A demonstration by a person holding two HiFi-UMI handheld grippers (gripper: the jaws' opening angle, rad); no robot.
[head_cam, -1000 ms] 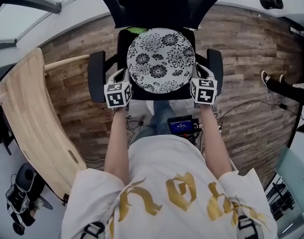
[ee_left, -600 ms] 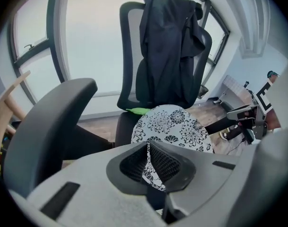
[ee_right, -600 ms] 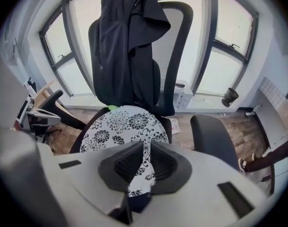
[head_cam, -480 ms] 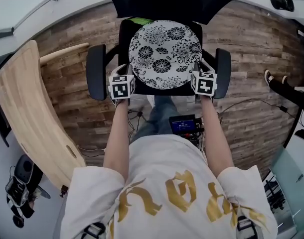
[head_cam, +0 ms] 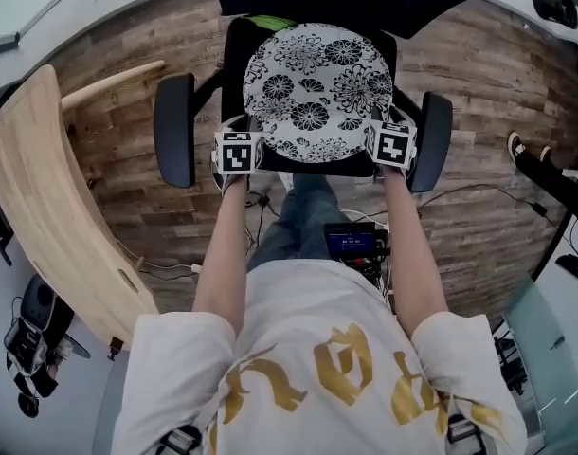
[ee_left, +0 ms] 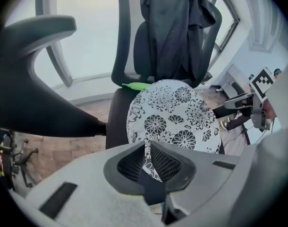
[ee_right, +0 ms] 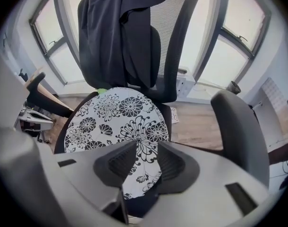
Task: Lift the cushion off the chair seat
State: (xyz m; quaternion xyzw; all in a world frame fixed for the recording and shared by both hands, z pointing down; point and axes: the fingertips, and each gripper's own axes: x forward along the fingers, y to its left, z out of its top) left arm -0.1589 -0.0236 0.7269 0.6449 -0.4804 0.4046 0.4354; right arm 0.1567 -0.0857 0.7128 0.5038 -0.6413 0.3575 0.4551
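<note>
One cushion (head_cam: 317,91) lies on one chair (head_cam: 173,131). The left gripper (ee_left: 148,148) jaws pinch its edge; the right gripper (ee_right: 157,151) jaws have just been opening and stand apart around it.

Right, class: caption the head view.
Left tool grips the cushion on the chair; right tool just opening around it.

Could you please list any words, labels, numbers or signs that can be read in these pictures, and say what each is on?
No text reads clearly.
Gold lettering on the white shirt: stylised, not readable.
Small screen: too small to read.
Marker cubes: square codes only, no words.
Cushion: flower print, no text.
</note>
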